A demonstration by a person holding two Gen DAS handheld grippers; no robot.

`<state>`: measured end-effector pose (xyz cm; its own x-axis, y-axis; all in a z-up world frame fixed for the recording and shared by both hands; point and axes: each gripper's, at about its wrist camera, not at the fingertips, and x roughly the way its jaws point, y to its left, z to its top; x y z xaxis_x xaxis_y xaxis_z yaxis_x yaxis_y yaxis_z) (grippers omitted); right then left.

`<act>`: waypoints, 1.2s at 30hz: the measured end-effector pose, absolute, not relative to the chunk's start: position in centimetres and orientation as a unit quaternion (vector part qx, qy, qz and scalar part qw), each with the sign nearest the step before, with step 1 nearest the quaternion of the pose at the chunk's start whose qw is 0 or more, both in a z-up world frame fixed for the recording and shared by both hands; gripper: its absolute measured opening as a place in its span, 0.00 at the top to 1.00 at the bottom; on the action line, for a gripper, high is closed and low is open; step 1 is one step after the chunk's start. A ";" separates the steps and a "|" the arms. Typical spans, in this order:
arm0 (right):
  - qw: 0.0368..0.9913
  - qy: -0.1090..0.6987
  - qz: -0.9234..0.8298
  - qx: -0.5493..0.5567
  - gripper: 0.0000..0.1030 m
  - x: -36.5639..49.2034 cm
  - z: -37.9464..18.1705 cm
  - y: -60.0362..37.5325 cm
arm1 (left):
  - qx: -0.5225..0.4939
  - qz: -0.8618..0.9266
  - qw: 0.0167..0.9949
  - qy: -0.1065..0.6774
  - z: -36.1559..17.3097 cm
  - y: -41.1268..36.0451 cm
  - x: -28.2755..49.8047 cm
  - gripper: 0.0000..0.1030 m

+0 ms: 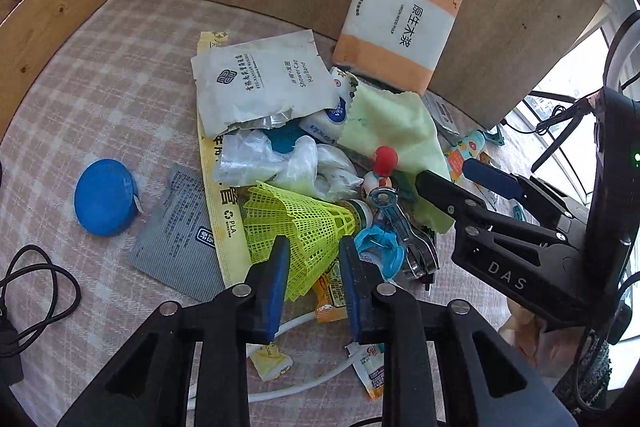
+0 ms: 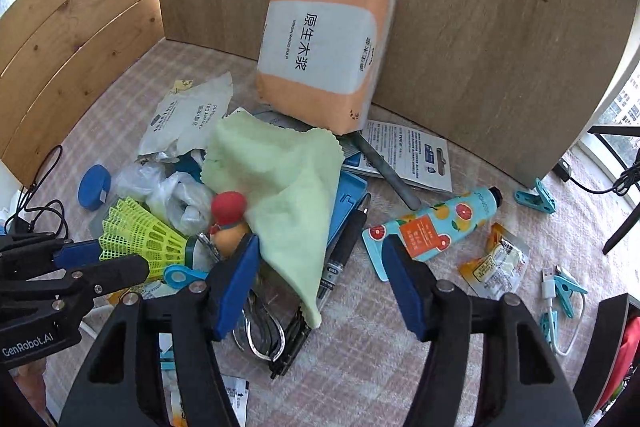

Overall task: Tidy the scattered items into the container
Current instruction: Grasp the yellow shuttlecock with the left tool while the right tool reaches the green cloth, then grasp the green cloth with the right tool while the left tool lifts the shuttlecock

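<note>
both grippers hang over the pile on the checked surface (image 1: 100, 67), the picking step. left gripper (image 1: 314, 255) straddles the skirt of the yellow shuttlecock (image 1: 300, 223), jaws narrowed around the mesh, which looks pinched at its lower edge, though i cannot tell if the pads truly bite. right gripper (image 2: 320, 259) stands released and empty, jaws apart over the hem of the green cloth (image 2: 280, 183), near the pen (image 2: 344, 247).

largest first: the tissue pack (image 2: 320, 43) leans on the wooden board (image 2: 480, 27); the cloth drapes over the heap; the shuttlecock lies beside it; the blue puck (image 1: 105, 197) sits apart. no container shows in either view.

next, i judge, the left must close gently so the mesh does not crush, lift clear of the blue clip (image 1: 378, 247), then find the container.
</note>
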<state>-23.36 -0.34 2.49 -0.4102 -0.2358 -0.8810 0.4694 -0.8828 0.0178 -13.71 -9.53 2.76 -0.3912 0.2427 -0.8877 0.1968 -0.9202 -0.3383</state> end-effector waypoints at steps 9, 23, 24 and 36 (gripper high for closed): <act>0.226 0.090 -0.818 0.521 0.81 -24.3 1.4 -0.7 | -0.552 0.808 0.025 -0.206 2.6 -9.0 -14.5 0.88; 0.228 0.015 -0.836 0.499 0.97 -23.0 5.1 2.7 | -0.527 0.819 0.029 -0.224 4.9 -9.5 -13.6 0.99; 0.228 0.012 -0.838 0.496 0.97 -22.8 5.4 2.9 | -0.525 0.820 0.029 -0.227 5.2 -9.8 -13.3 0.99; 0.208 -0.021 -0.861 0.464 0.97 -20.9 9.0 6.8 | -0.492 0.840 0.064 -0.218 9.7 -7.4 -12.0 0.99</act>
<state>-20.91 6.76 9.04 -0.4825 -0.3772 -0.7905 0.3386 -0.9127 0.2288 -11.96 -7.37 9.69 -0.5067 0.3221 -0.7997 0.1066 -0.8970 -0.4289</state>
